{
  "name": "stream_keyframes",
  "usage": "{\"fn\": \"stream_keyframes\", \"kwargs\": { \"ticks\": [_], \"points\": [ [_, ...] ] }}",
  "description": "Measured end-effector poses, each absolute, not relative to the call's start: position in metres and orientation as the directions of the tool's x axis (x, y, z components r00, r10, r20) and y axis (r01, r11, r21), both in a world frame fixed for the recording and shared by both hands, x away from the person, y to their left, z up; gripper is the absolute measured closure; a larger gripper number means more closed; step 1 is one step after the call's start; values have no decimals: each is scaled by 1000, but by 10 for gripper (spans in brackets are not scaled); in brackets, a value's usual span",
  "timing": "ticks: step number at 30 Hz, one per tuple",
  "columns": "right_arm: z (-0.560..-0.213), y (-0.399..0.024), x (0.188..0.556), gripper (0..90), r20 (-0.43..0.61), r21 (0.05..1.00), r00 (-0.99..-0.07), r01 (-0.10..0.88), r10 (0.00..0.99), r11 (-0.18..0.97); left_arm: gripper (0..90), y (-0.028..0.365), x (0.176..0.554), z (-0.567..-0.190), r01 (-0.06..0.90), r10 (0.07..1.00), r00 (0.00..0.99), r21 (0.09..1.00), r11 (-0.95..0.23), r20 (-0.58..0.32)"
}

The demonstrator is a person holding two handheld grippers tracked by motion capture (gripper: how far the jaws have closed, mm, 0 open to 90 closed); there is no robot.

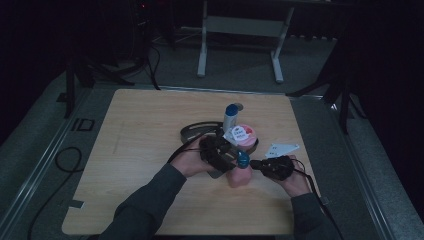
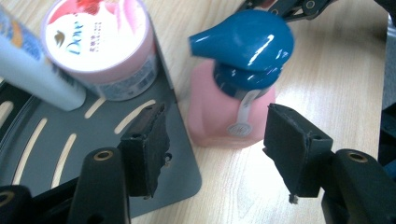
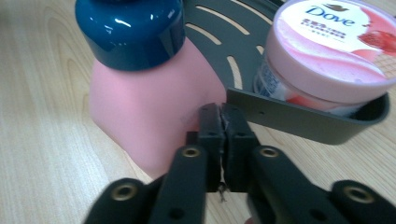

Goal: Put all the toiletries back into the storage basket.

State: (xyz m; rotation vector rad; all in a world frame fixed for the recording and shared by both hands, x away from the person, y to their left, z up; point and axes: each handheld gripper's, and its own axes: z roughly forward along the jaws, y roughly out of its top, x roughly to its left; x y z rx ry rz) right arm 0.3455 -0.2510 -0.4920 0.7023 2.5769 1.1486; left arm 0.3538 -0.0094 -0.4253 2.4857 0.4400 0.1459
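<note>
Pump bottle (image 1: 241, 172) standing on bare table (image 1: 150, 150) just beside grey tray (image 1: 192, 131) in high view, both grippers crowding it. Left gripper (image 2: 212, 140) view: jaws gaping, straddling bottle's base, gripping nothing (risking a lopsided pinch, tipping it). Right gripper (image 3: 223, 135) view: jaws pressed together, empty, nosing against pink body beside Dove tub (image 3: 327, 56), threatening to shove it over.
</note>
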Motion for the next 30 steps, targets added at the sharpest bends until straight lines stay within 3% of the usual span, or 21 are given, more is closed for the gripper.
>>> {"fn": "stream_keyframes", "kwargs": {
  "ticks": [5, 12, 30],
  "points": [
    [-493, -255, 337, 779, -21, 748, -848, 338, 529, 571, 371, -17, 356, -426, 271, 327, 945, 573, -773, -5],
    [-496, -261, 324, 616, -23, 758, -808, 370, 589, 538, 351, -27, 358, -426, 265, 316, 949, 547, -794, -1],
    [-510, -265, 308, 553, 39, 788, -776, 411, 629, 458, 261, -44, 358, -434, 227, 260, 966, 516, -826, -9]
  ]
}}
